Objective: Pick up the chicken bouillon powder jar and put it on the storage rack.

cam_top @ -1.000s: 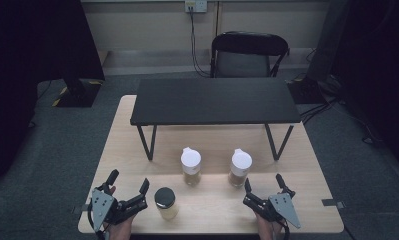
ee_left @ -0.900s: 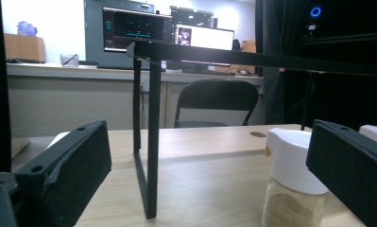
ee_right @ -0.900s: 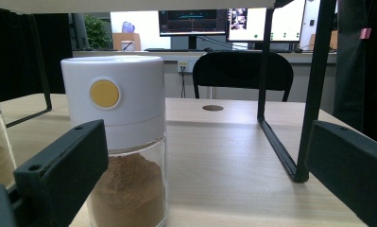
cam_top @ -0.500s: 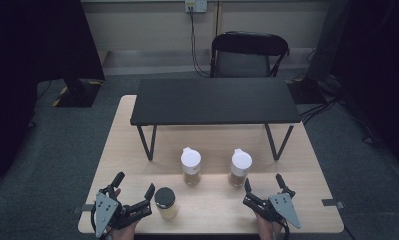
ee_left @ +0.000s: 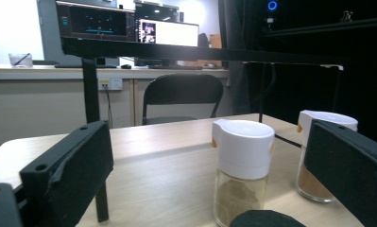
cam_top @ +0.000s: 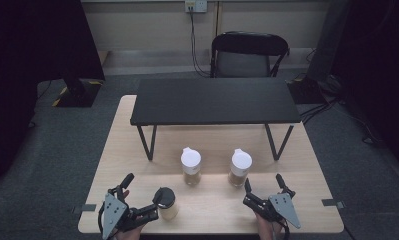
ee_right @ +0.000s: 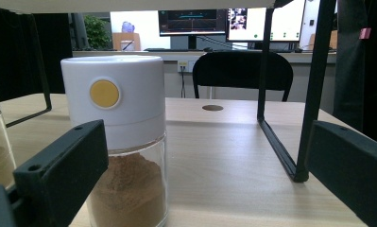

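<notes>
Three spice jars stand upright on the light wooden table (cam_top: pixel 307 165), in the open strip in front of the black metal riser shelf (cam_top: pixel 214 100), presumably left there so either tool can reach them without ducking under the shelf. The black-lidded jar (cam_top: pixel 166 202) sits lower left of centre in the high view, just beside the left hand-held gripper (cam_top: pixel 139 197), whose jaws are spread wide and angled toward it; in the left gripper view its dark lid (ee_left: pixel 263 219) peeks in at the bottom edge between the jaws, so it looks like the jar about to be taken. Behind it, mid-frame, stand the left white-capped jar (cam_top: pixel 190 165) and the right white-capped jar (cam_top: pixel 240 167), well apart from each other. The right hand-held gripper (cam_top: pixel 263 189), lower right of the high view, points up-frame toward the right one with its jaws also spread and holding nothing; in the right gripper view that jar (ee_right: pixel 120 142) shows brown powder and a yellow button. Both hands rest low at the table's near edge, level and aimed forward.
</notes>
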### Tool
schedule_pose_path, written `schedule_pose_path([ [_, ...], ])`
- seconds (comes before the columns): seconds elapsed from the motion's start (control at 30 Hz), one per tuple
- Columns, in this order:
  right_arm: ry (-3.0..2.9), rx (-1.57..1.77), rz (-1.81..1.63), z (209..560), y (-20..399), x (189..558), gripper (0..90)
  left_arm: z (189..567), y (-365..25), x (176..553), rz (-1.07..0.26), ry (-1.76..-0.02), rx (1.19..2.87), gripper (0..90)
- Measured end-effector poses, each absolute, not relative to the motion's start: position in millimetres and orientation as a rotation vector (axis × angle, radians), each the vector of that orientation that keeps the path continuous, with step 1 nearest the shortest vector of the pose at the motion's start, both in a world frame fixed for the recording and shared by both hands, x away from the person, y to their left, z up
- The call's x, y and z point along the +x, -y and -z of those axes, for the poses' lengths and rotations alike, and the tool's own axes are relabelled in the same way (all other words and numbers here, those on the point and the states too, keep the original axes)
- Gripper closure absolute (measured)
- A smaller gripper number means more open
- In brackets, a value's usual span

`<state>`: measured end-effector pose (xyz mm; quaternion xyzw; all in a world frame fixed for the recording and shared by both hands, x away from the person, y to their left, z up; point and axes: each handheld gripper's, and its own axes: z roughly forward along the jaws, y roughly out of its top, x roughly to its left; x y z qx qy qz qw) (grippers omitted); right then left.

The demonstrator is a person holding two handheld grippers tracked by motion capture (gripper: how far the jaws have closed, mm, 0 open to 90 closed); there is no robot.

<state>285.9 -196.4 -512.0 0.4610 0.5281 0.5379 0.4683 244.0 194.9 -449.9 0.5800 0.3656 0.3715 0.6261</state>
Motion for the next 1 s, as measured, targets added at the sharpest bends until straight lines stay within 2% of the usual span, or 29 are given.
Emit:
schedule_pose_path([
  [0.47, -1.294, 1.131, -1.318, 512, 196, 286, 0.0, 465, -184, 241, -0.805, -0.811, 1.392, 2.0],
  [0.57, -1.298, 1.131, -1.317, 512, 196, 286, 0.0, 468, -183, 240, -0.761, -0.819, 1.395, 2.9],
  [1.0, -1.297, 1.130, -1.317, 512, 196, 286, 0.0, 482, -177, 238, -0.747, -0.810, 1.440, 8.1],
])
